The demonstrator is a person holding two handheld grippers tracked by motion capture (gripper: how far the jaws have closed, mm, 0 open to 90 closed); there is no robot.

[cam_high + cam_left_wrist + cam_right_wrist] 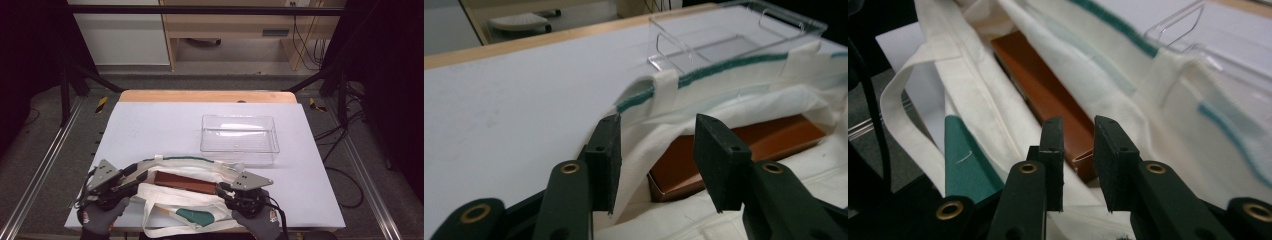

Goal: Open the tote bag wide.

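Gloved hands, two, at the near table edge, one gripper in each.

Table (pixel 150 125): pale sheet over a wooden top, wood showing along the far edge.

Cloth bag (pixel 165 200): cream tote with a green-trimmed mouth and a green patch, lying flat at the near edge between the two grippers, its mouth gaping toward the far side (handles loose around it). In the left gripper view the green-edged rim (pixel 704 72) arches up over the opening.

Clear plastic bin (pixel 239 132): rectangular, standing just beyond the bag, right of centre.

Brown box (pixel 186 182): long, flat, reddish-brown, lying inside the bag's mouth; one end faces each gripper.

Left gripper (pixel 131 181): at the bag's left end. Jaws about half apart, astride the bag's white fabric with the box end (pixel 684 170) behind; the left pad lies against the rim cloth, no squeeze evident.

Right gripper (pixel 224 189): at the bag's right end. Jaws a narrow gap apart, nothing pinched; the box end (pixel 1048 100) sits just beyond the tips.
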